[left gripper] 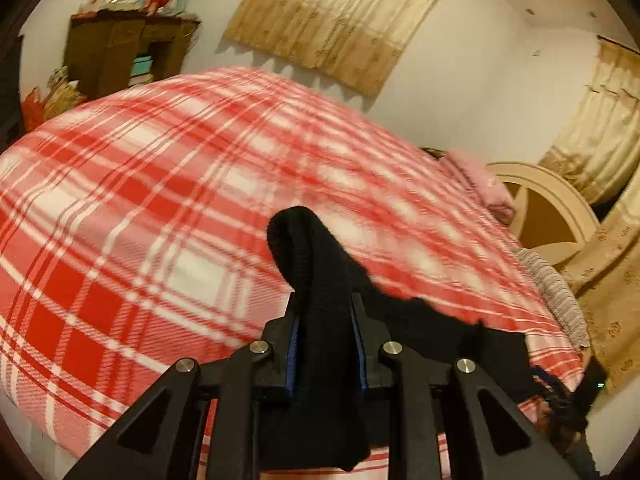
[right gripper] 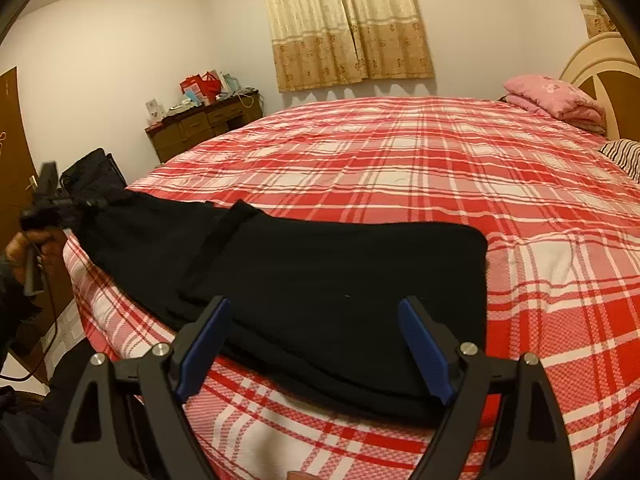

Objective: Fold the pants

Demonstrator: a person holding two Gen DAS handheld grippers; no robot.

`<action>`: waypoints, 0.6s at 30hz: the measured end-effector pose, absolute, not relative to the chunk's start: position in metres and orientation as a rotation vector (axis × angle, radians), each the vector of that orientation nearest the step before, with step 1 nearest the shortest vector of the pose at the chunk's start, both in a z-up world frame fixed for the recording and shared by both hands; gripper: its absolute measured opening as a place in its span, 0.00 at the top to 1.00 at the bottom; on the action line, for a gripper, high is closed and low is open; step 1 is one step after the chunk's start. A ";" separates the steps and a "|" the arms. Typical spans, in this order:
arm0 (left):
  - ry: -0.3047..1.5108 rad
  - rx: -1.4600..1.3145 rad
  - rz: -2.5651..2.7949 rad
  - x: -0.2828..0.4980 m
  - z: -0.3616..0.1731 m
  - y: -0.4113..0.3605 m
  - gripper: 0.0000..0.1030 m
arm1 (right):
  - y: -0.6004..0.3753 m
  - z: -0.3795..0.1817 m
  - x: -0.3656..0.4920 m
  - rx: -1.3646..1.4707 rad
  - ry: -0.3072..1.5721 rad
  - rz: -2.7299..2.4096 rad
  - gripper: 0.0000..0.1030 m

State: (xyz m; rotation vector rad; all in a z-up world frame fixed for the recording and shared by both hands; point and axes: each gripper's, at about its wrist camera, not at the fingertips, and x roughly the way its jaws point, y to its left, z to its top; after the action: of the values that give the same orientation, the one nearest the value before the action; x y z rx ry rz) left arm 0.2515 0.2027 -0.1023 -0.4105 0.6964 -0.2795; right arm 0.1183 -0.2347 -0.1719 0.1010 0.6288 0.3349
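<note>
Tongs, left: left gripper [left gripper: 323, 312] clamped narrow on a bunched end of the black pants [right gripper: 320, 280]; fabric stands up between the blue pads [left gripper: 294, 344] and hangs down behind them.
Tongs, right: right gripper [right gripper: 316, 344] spread wide, nothing between the pads; poised over the near edge of the folded part, contact with the cloth not determinable.
Bed: red and white plaid cover [right gripper: 400, 168], fills most of both views; serves as the work surface.
Pants, location: laid along the near edge of the bed, thicker doubled portion directly ahead of the right gripper, thinner portion trailing off toward the left gripper seen at the far left of the right wrist view.
Pants, state: partly folded by appearance; held end raised off the cover, remainder flat.
Handling, weight: judged light; one pinch carries the raised end.
Handling, stiffness: soft and limp; drapes and sags wherever unsupported, holds no shape alone.
Handling, surface: knit-like and matte, unlikely to slip from rubbery pads; not fragile.
Grip point, advised: outer corners or hem of an end, through all layers, so that the stack travels together.
Grip point, avoided: middle of a panel, likely to pull up a single layer and spoil the fold.
Risk: dragging bunches the cloth against the cover.
Hand: person's hand [right gripper: 28, 248] on the left gripper handle, far left.
Pillow: pink [right gripper: 556, 98], well apart at the headboard.
</note>
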 end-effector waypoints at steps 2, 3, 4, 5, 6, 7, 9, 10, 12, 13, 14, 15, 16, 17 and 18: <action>0.680 -0.406 -0.320 0.249 -0.090 0.186 0.79 | -0.236 -0.172 0.118 0.099 0.627 0.319 0.14; 0.673 -0.406 -0.344 0.247 -0.083 0.175 0.79 | -0.238 -0.171 0.119 0.096 0.627 0.306 0.14; 0.667 -0.405 -0.362 0.246 -0.078 0.167 0.79 | -0.238 -0.171 0.119 0.093 0.626 0.290 0.14; 0.659 -0.406 -0.387 0.246 -0.072 0.157 0.79 | -0.240 -0.171 0.120 0.091 0.624 0.278 0.14; 0.655 -0.410 -0.410 0.246 -0.067 0.147 0.79 | -0.242 -0.171 0.119 0.092 0.618 0.262 0.14; 0.652 -0.410 -0.437 0.246 -0.061 0.134 0.79 | -0.245 -0.169 0.119 0.097 0.612 0.249 0.14; 0.647 -0.406 -0.473 0.247 -0.053 0.115 0.79 | -0.251 -0.168 0.119 0.108 0.611 0.219 0.14; 0.646 -0.400 -0.493 0.247 -0.050 0.104 0.79 | -0.255 -0.168 0.120 0.107 0.612 0.195 0.14; 0.647 -0.374 -0.537 0.248 -0.041 0.078 0.79 | -0.261 -0.166 0.121 0.103 0.612 0.148 0.14; 0.648 -0.365 -0.550 0.249 -0.039 0.069 0.79 | -0.264 -0.166 0.120 0.108 0.609 0.132 0.14; 0.652 -0.351 -0.575 0.249 -0.036 0.056 0.79 | -0.269 -0.164 0.120 0.125 0.603 0.115 0.14; 0.657 -0.337 -0.597 0.250 -0.034 0.043 0.79 | -0.273 -0.163 0.120 0.141 0.600 0.105 0.14; 0.660 -0.326 -0.610 0.251 -0.033 0.034 0.79 | -0.278 -0.162 0.120 0.155 0.596 0.091 0.14; 0.668 -0.312 -0.629 0.253 -0.033 0.020 0.79 | -0.284 -0.162 0.120 0.171 0.593 0.073 0.14; 0.676 -0.298 -0.647 0.255 -0.034 0.007 0.79 | -0.287 -0.161 0.122 0.183 0.594 0.062 0.14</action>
State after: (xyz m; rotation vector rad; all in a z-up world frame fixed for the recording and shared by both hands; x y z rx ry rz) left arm 0.2548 0.0072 -0.0336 -0.2981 0.6761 -0.6468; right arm 0.1218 -0.2874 -0.1612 0.1826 0.5935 0.0617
